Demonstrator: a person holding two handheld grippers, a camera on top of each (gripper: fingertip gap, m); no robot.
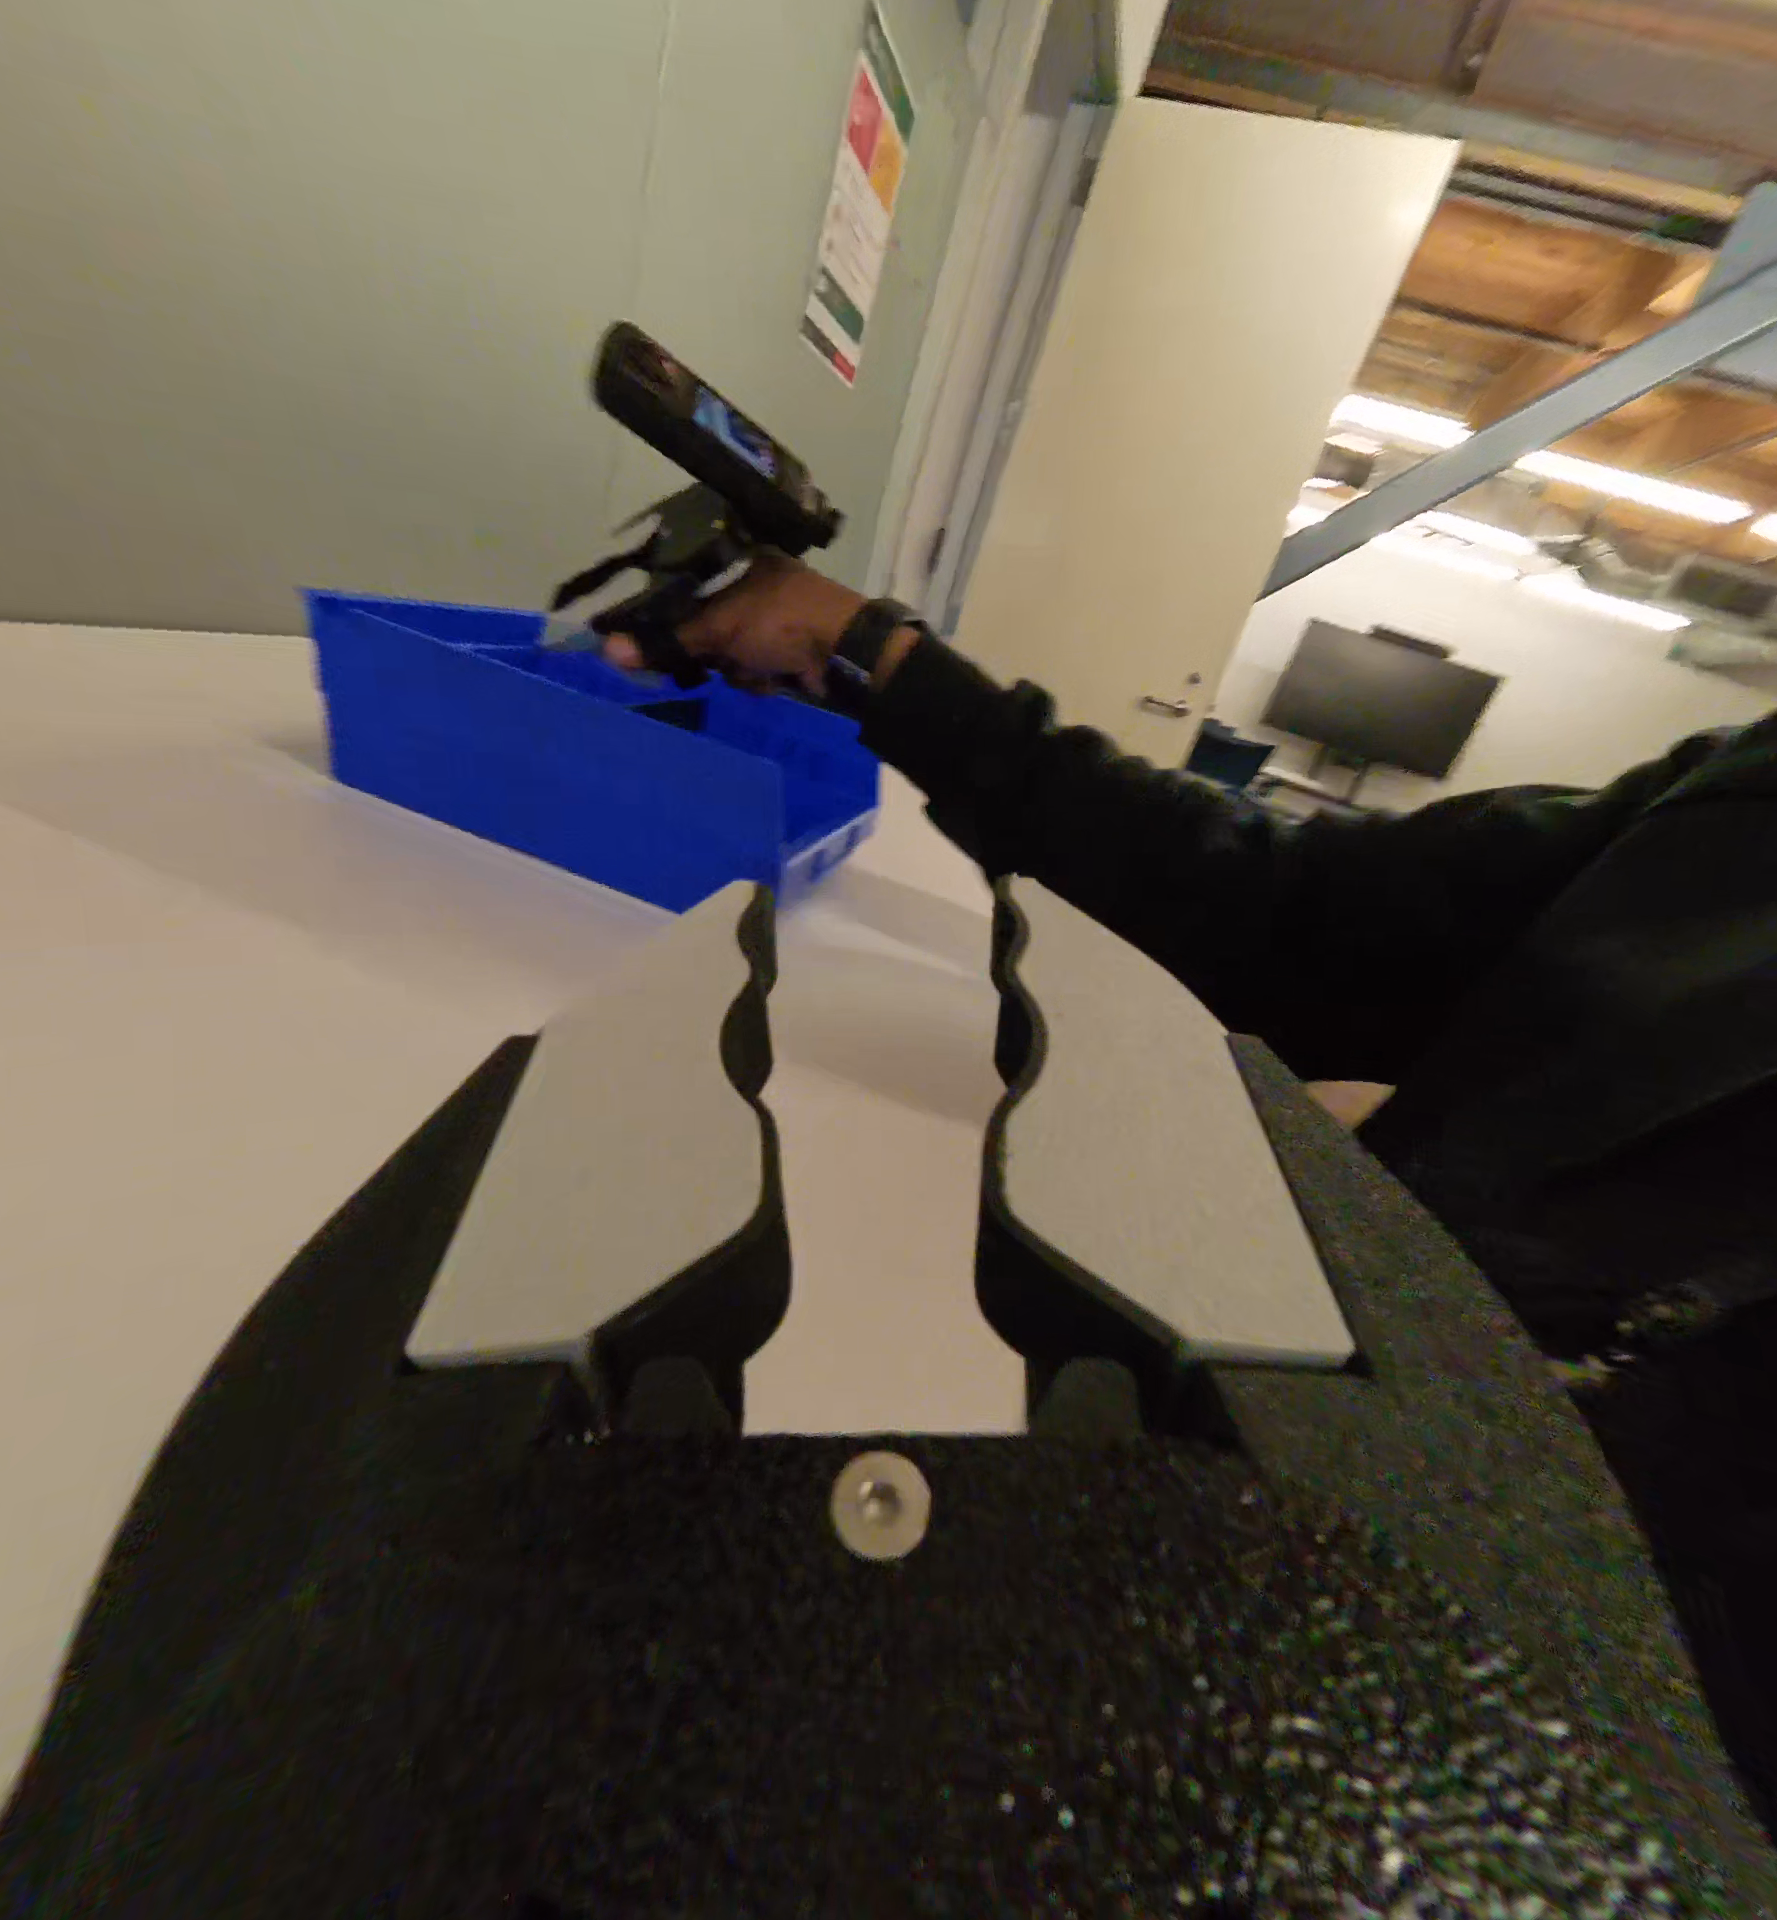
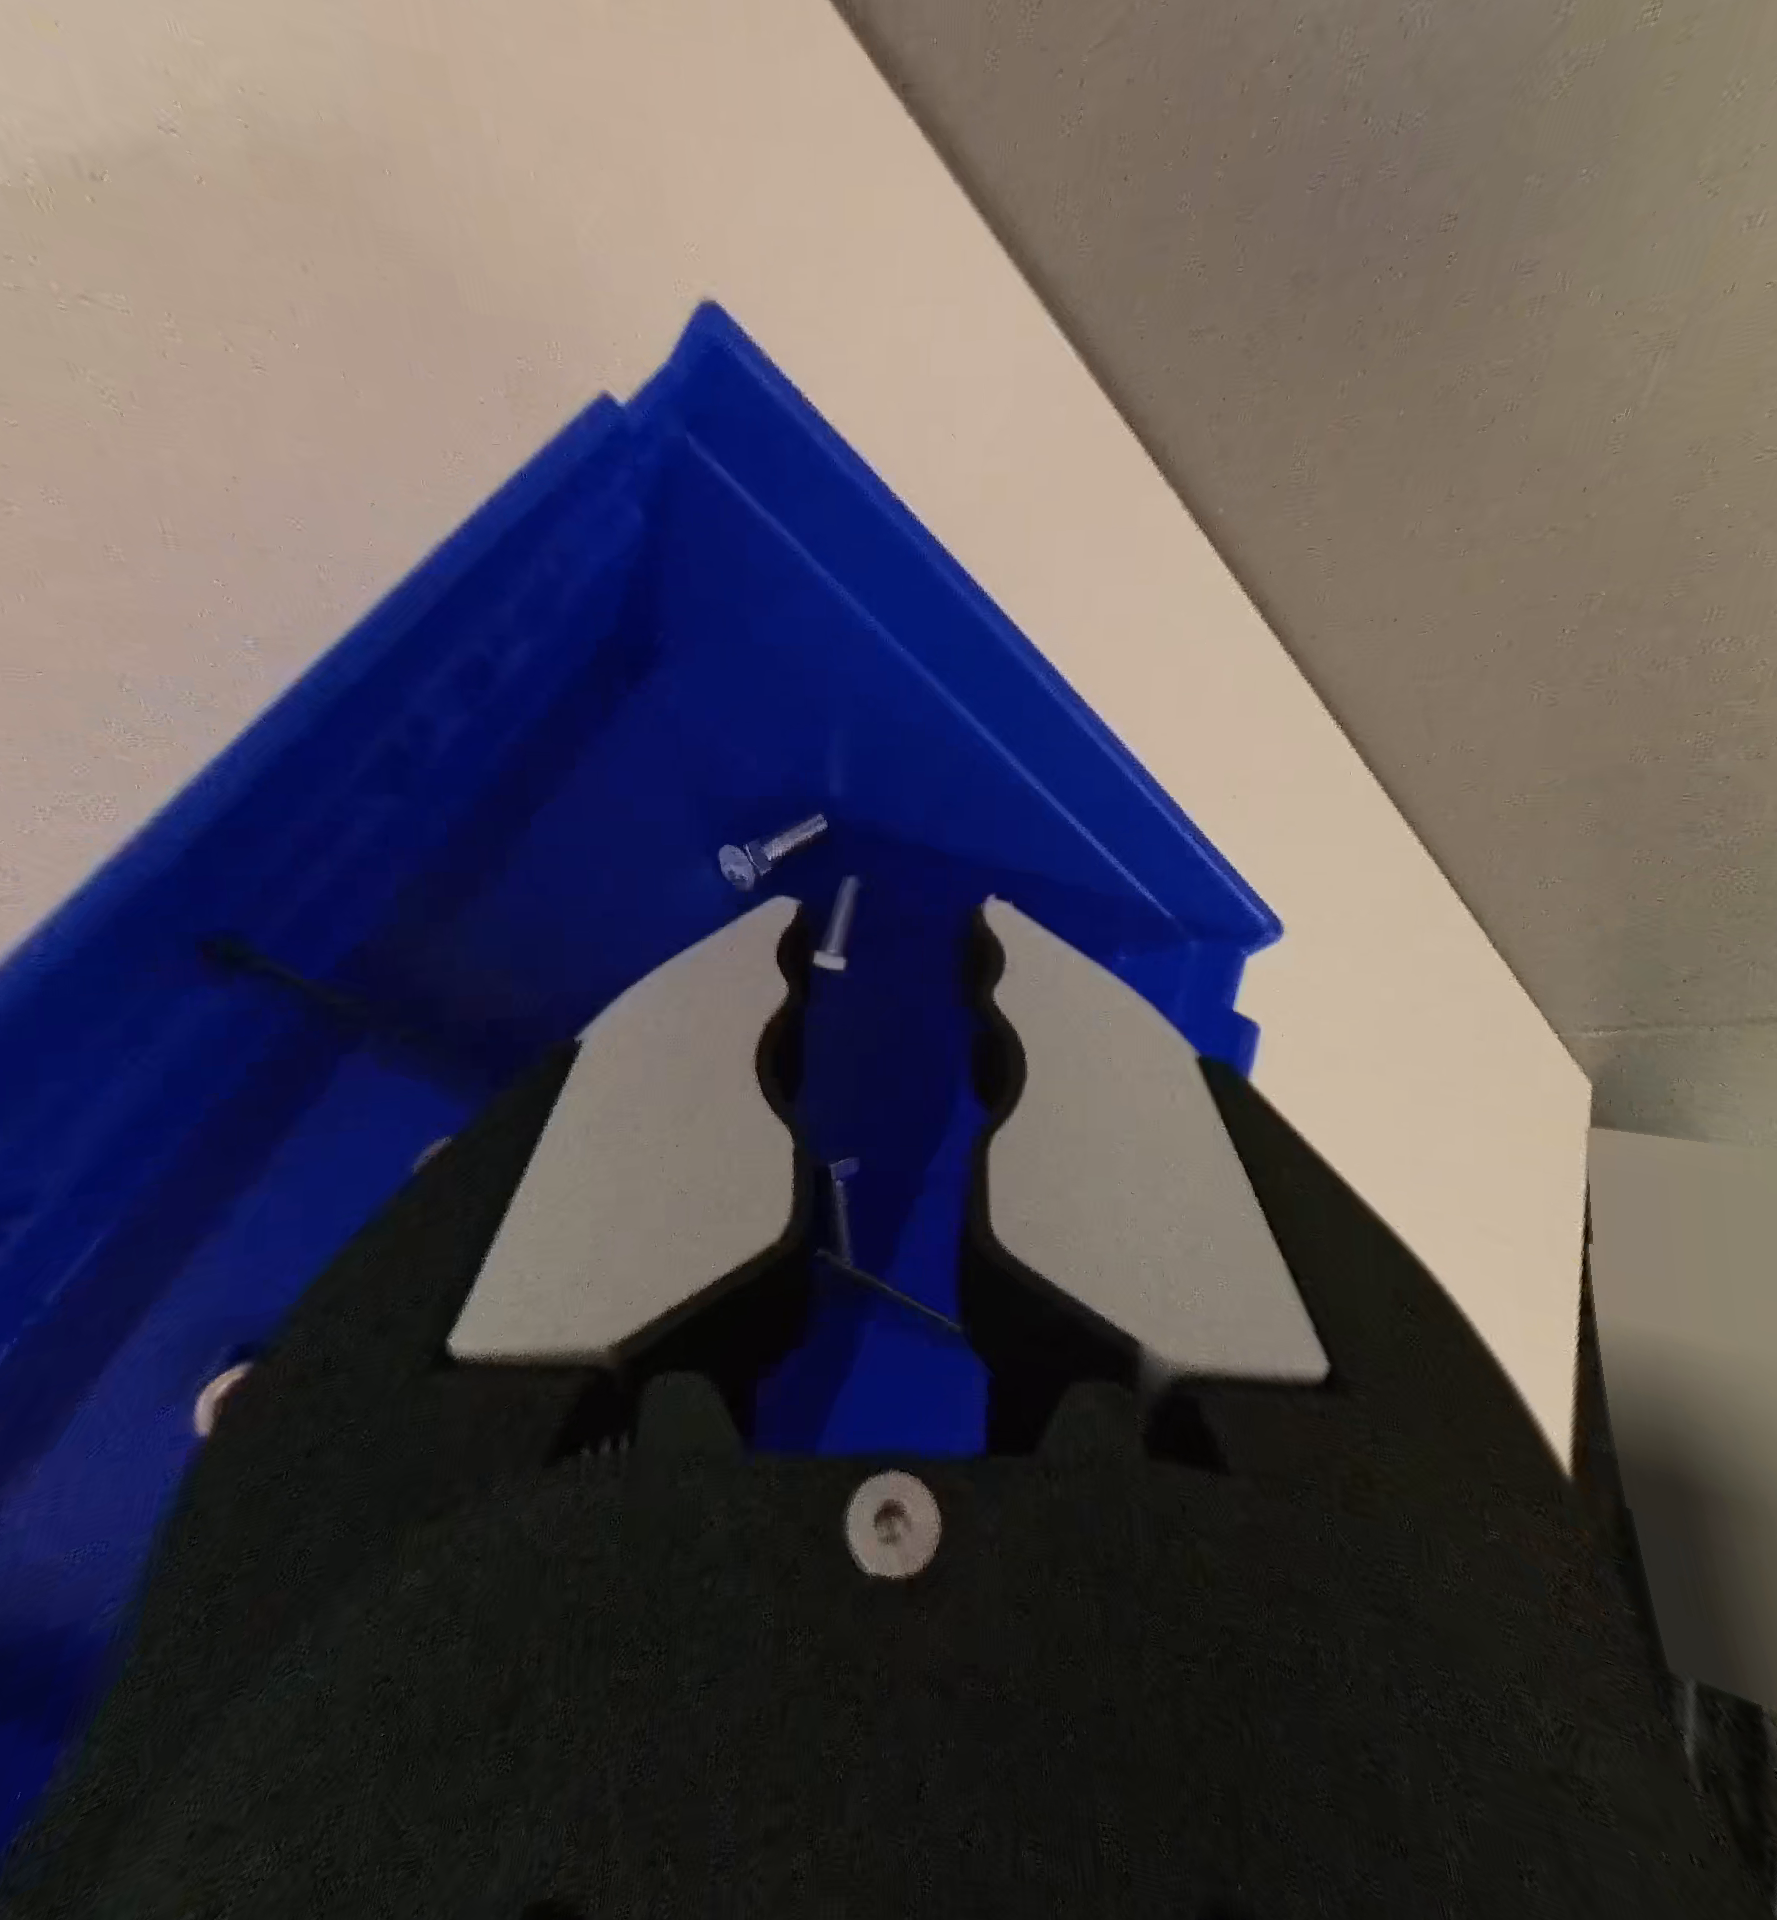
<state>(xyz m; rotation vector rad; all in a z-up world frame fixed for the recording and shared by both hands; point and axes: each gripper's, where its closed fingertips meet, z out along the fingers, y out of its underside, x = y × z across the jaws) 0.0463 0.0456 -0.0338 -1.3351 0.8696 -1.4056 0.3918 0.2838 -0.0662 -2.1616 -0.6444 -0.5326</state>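
Observation:
A blue plastic bin (image 1: 551, 769) stands on the white table (image 1: 136, 935). My left gripper (image 1: 879, 904) is open and empty above the table, just short of the bin's near corner. A hand holds my right gripper (image 1: 593, 618) over the bin, fingers pointing down into it. In the right wrist view the right gripper (image 2: 889, 920) is open over the bin's inside (image 2: 510, 727). A small silver screw (image 2: 830, 925) lies close to the left finger, and the pads do not press on it. A second screw (image 2: 772, 850) lies just beyond the tips. A third (image 2: 840, 1205) shows farther back between the fingers.
A black-sleeved arm (image 1: 1227, 883) reaches across the table's right side. The table edge (image 2: 1279, 665) runs diagonally just right of the bin, with grey floor (image 2: 1486, 416) beyond. A wall with a poster (image 1: 858, 197), a pale door (image 1: 1175, 468) and a dark monitor (image 1: 1377, 696) stand behind. My hands' fingertips stand some 40 cm from each other.

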